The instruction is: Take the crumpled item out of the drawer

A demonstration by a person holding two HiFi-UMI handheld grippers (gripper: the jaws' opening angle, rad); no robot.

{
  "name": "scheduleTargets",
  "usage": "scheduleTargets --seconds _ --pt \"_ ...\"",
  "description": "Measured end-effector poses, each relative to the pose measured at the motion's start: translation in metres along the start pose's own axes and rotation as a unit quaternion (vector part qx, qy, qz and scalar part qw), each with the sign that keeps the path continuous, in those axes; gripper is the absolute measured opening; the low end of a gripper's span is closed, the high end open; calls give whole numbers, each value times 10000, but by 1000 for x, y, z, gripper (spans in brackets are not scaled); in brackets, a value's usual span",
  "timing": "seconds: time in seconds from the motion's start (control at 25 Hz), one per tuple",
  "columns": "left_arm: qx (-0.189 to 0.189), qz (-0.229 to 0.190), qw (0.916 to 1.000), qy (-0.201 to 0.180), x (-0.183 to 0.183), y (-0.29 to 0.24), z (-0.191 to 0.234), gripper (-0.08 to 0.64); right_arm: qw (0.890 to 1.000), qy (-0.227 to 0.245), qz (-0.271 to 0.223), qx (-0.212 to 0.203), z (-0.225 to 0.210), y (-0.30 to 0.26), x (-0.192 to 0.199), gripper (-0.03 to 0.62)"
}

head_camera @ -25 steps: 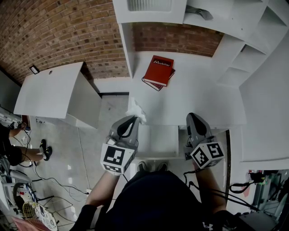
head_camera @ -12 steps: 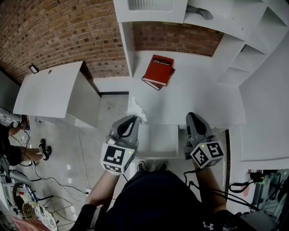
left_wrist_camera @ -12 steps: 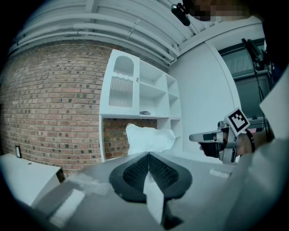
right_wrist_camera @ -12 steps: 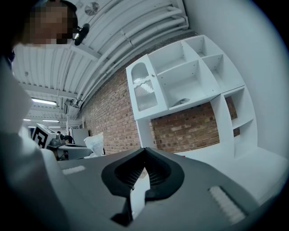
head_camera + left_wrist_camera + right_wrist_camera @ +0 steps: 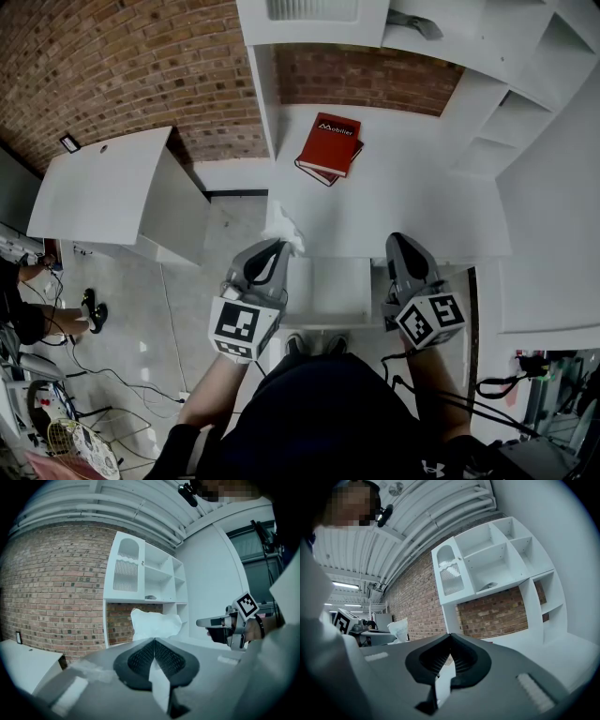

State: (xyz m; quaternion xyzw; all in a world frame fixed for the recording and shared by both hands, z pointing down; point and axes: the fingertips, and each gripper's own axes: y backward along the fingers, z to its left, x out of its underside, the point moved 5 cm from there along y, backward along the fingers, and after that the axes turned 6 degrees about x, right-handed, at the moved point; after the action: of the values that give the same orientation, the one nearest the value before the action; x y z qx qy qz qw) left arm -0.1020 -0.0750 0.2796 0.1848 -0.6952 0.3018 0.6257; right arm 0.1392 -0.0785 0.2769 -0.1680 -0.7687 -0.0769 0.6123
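Observation:
The crumpled item (image 5: 284,232) is a wad of white paper, held up at the desk's front left corner. My left gripper (image 5: 278,247) is shut on it; in the left gripper view the wad (image 5: 154,622) sticks out just beyond the closed left gripper (image 5: 154,640). The white drawer (image 5: 328,292) stands pulled out below the desk edge, between my two grippers, and its inside looks bare. My right gripper (image 5: 397,242) hovers at the drawer's right side. In its own view the right gripper (image 5: 450,636) is shut with nothing held.
A red book (image 5: 329,145) lies on another book on the white desk (image 5: 394,206). White shelving (image 5: 525,103) rises at the right and a brick wall (image 5: 122,66) stands behind. A white cabinet (image 5: 112,192) stands left. Cables (image 5: 112,375) lie on the floor.

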Motion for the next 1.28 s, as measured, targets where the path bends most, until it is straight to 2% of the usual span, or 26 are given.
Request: scheduleTargets --seconds 1.28 --pt "127 59 9999 41 9 2 -1 5 9999 -39 -8 117 4 8 6 2"
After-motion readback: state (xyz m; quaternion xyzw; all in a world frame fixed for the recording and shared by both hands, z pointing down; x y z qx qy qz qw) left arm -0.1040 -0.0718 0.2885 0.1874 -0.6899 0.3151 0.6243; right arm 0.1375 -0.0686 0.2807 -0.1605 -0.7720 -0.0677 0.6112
